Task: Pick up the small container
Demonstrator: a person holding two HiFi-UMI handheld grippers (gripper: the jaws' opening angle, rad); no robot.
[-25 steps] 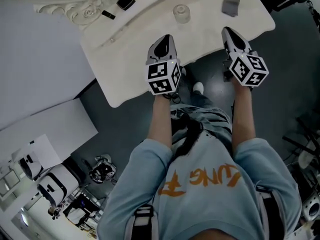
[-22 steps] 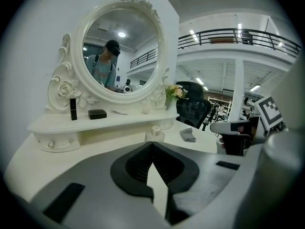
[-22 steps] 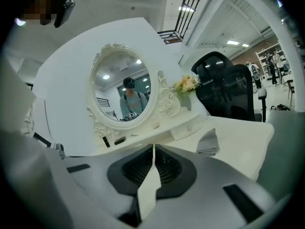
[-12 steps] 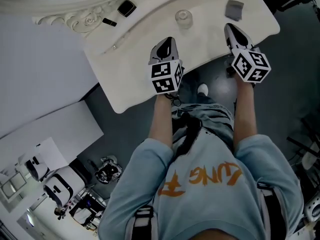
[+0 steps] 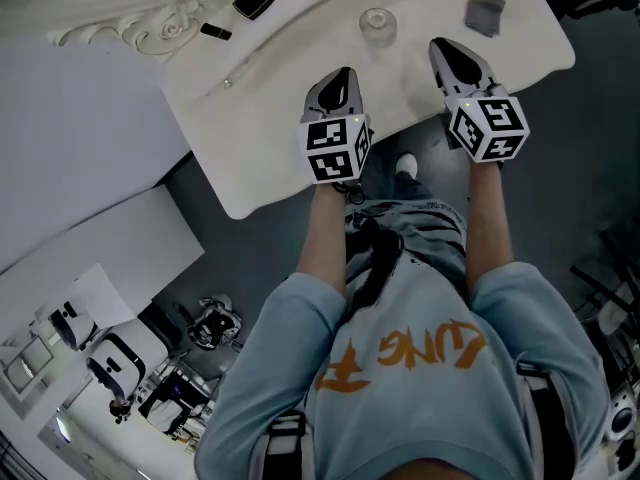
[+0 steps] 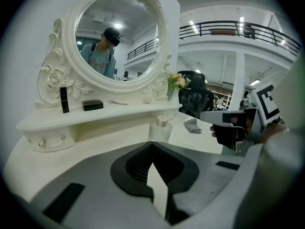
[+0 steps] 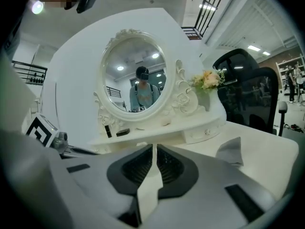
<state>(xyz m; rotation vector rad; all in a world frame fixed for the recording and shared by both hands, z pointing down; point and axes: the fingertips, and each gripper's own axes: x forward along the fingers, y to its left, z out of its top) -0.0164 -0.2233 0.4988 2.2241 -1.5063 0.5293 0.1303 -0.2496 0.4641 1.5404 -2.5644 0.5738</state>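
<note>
The small container [image 5: 377, 25] is a clear little bottle standing upright on the white vanity table [image 5: 270, 118]. In the left gripper view the container [image 6: 159, 129] stands just beyond my jaws, showing a pale cap. My left gripper [image 5: 343, 72] hovers over the tabletop short of it, jaws shut and empty. Over the table, to the right of the container and slightly nearer, my right gripper [image 5: 440, 46] is also shut with nothing held. The right gripper view shows its jaw tips [image 7: 153, 149] meeting, but the container is out of that view.
A folded grey cloth [image 5: 485, 12] lies at the table's far right corner. On the raised shelf under the oval mirror [image 6: 116, 37] sit a black case [image 5: 251, 1] and a lipstick [image 5: 215, 31]. A black office chair [image 7: 248, 94] stands beyond the table's right end.
My right gripper has moved forward and left, closing in on the container. The left gripper has hardly shifted. Both stay shut.
</note>
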